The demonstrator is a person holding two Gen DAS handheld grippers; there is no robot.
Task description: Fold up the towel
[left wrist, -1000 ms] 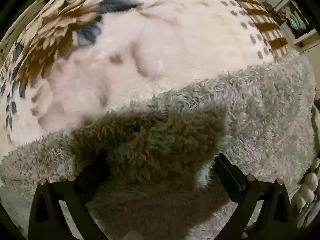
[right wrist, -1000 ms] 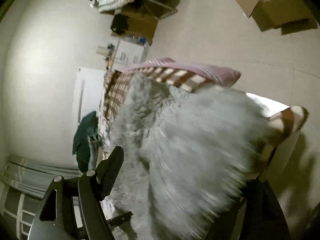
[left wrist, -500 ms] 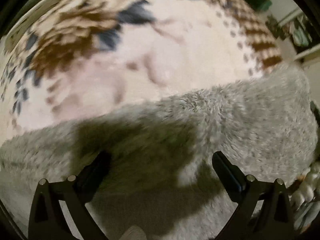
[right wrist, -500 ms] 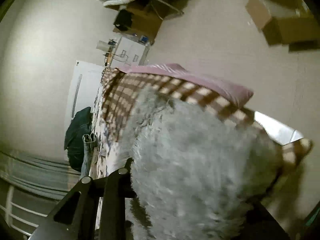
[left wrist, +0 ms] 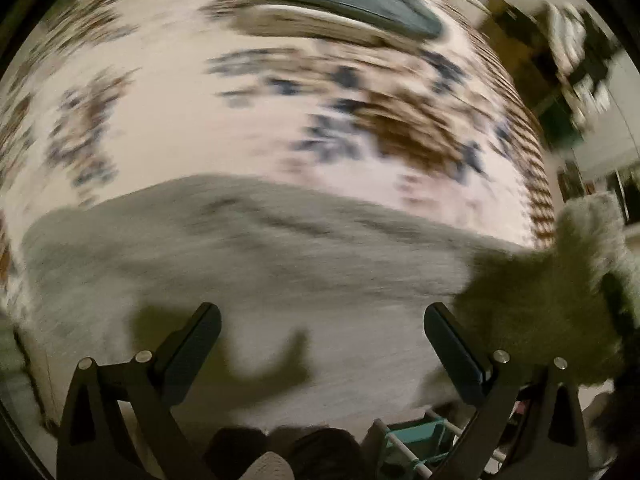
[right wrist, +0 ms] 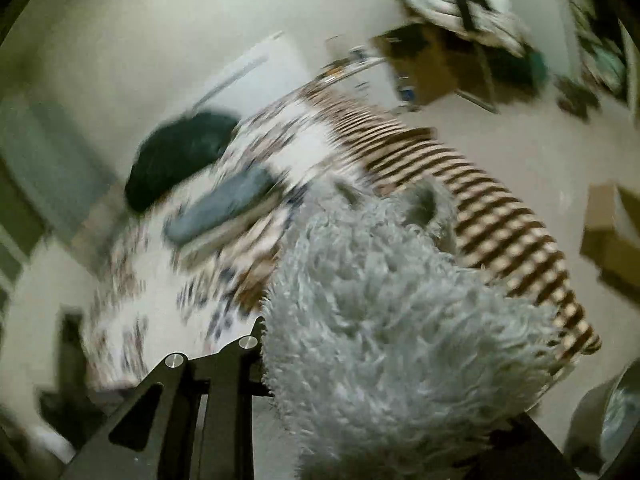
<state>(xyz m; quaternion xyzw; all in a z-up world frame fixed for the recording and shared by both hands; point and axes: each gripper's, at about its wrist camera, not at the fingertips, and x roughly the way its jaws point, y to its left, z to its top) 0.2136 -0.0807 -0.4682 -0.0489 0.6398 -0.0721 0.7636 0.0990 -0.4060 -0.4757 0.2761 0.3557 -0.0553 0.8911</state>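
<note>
The grey shaggy towel point(left wrist: 248, 264) lies spread on a bed with a patterned blanket point(left wrist: 224, 120); this view is motion-blurred. My left gripper point(left wrist: 320, 340) hovers over the towel's near part, open, with nothing between its fingers. At the right, a towel corner point(left wrist: 560, 300) is lifted off the bed. In the right wrist view a bunched part of the towel point(right wrist: 392, 320) fills the space in front of the camera, and my right gripper point(right wrist: 360, 384) is shut on it. Only its left finger point(right wrist: 256, 344) shows; the other is hidden by the pile.
A dark teal cushion point(left wrist: 348, 0) lies at the far side of the bed, with a dark bag point(right wrist: 180, 152) beyond it. Cardboard boxes point(right wrist: 612, 232) sit on the floor at the right. Cluttered shelves point(right wrist: 440, 64) stand by the far wall. A white rack point(left wrist: 416, 444) is close below.
My left gripper has pulled back from the towel, so more of the bed shows. My right gripper has closed on the towel and swung round with the raised corner.
</note>
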